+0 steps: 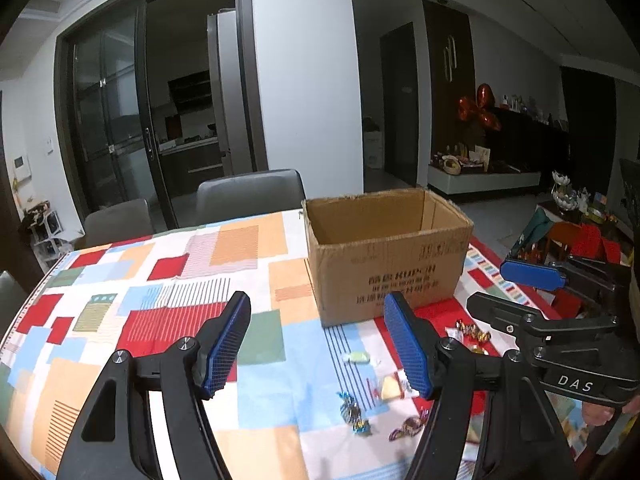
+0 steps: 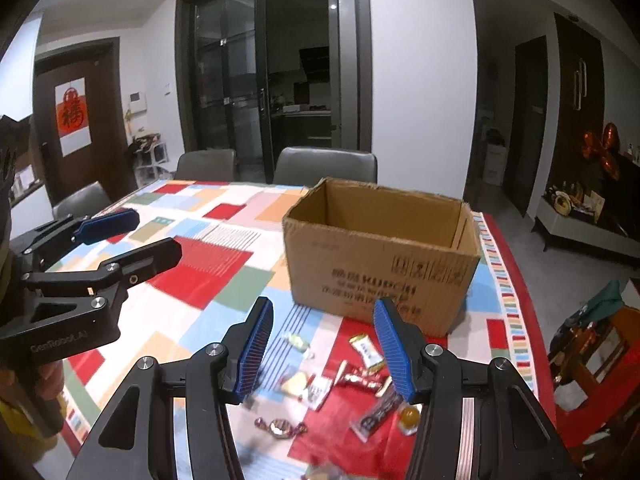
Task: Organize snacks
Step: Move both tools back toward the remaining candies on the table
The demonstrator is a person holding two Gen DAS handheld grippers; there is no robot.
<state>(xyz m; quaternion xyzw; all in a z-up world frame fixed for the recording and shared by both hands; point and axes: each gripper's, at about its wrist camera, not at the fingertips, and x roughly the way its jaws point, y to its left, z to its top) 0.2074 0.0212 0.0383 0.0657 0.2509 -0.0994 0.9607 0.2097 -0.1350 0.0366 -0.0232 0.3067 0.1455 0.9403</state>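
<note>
Spreading under everything is the tabletop (image 1: 168, 280), covered in a patchwork cloth of red, orange, blue and green blocks, with grey chairs (image 2: 326, 164) pushed in behind the cardboard box.

The cardboard box (image 2: 384, 272) stands upright with its flaps folded away and its mouth open. No snack can be seen inside from here. It looks set there as the place the snacks should end up, so I take it as the landmark.

The left tool (image 1: 316, 344) hangs above the cloth on the near side of the box, its blue pads spread wide with nothing between them. The right tool (image 2: 322, 346) hangs likewise in front of the box, jaws wide and empty. Both seem held open and low because a pick has not yet begun.

The snacks all lie loose on the cloth just in front of the box, below and between the pads of both tools. Nearest the box front is a gold-ended white candy bar (image 2: 366, 350), with a pale green wrapped sweet (image 2: 297, 341) to its left. Further from the box lie a red foil packet (image 2: 362, 378), a dark bar (image 2: 376, 414), an orange round sweet (image 2: 409, 416), and a purple twist-wrapped candy (image 2: 280, 427).
</note>
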